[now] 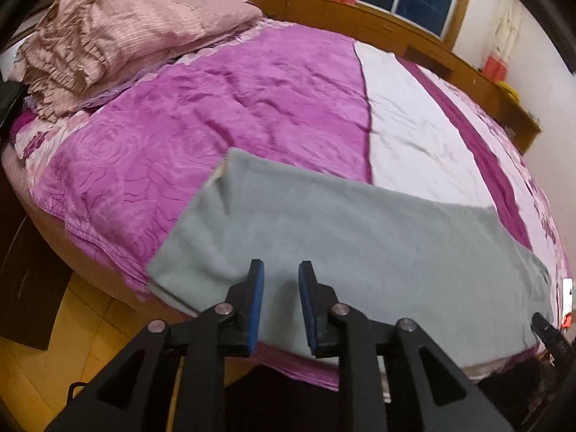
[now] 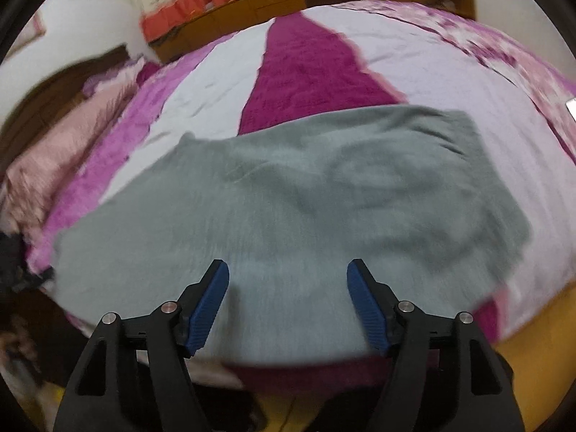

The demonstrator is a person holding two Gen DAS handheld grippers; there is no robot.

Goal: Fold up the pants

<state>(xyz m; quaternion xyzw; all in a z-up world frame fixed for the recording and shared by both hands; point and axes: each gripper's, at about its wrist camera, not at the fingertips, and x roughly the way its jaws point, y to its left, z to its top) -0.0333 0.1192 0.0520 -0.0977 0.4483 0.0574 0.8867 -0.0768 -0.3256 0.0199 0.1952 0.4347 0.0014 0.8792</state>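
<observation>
Grey pants (image 1: 360, 237) lie spread flat across the near edge of a bed (image 1: 223, 108), a soft, fleecy slab of cloth with a paler lining showing at its far left corner. In the right view the pants (image 2: 288, 208) look blurred, wider at the right, where faint rounded creases show. The left gripper (image 1: 280, 270) hovers over the near hem, its blue-padded jaws a little apart and holding nothing. The right gripper (image 2: 288, 270) hangs over the middle of the cloth, jaws spread wide and empty. Both seem poised to pinch the near edge for a fold. The bedcover is purple plush with white bands; a ruffled pink pillow (image 1: 118, 36) sits far left.
</observation>
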